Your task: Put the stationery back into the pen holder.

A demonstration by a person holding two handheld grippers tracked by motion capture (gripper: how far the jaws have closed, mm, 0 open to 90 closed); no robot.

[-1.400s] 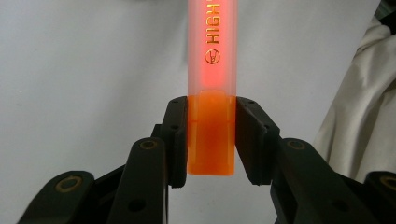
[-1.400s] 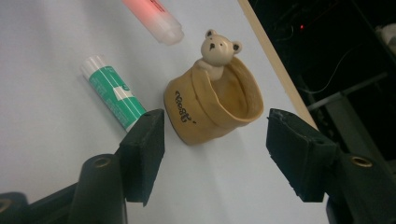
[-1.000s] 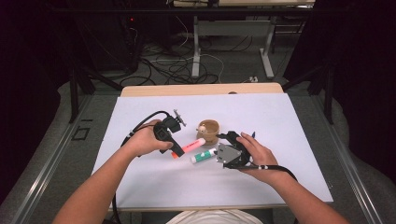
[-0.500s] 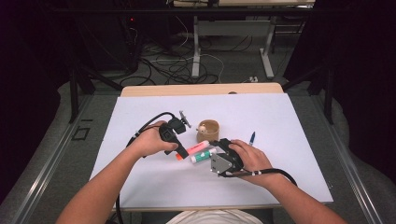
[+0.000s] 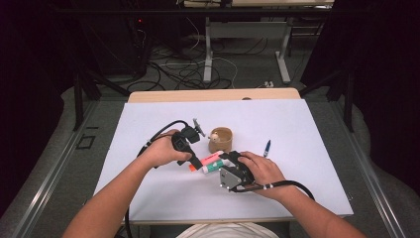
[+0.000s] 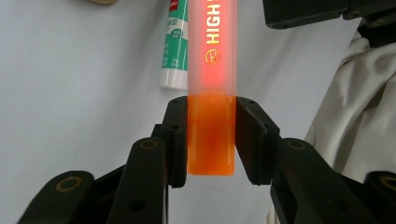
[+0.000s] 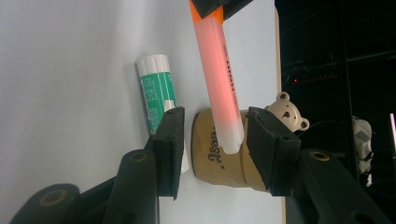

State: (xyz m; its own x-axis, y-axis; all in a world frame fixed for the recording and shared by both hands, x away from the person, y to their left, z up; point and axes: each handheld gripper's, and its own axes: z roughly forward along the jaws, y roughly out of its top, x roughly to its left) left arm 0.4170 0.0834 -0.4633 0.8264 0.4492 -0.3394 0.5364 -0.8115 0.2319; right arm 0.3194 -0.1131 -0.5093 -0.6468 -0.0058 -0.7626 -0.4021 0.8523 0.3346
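**Highlighter pinched at one end, loosely straddled at the other**

Nearest, seen from the left gripper view: left gripper (image 6: 210,135) clamped tight on the orange cap end of one highlighter (image 6: 211,56), both jaws pressed flat against its sides, pink barrel running away over the white desk (image 6: 70,93). Just beside that barrel, flat on the desk: one green-and-white glue stick (image 6: 173,51).

From the right gripper view: right gripper (image 7: 212,140) with jaws spread wide, straddling the highlighter's pale far tip with room on either side, no contact visible. Behind the tip, one tan cup (image 7: 219,161) with dark lettering and a small bear figure (image 7: 287,112) at its rim.

From the high view: both hands meeting near mid-desk, left hand (image 5: 166,151) and right hand (image 5: 260,168) close together, highlighter bridging them. Farther right, well apart from the hands, one blue pen (image 5: 266,148). Plenty of bare white surface left, right and toward the far edge; beyond it a strip of wooden tabletop (image 5: 213,95), then floor cables (image 5: 183,69).
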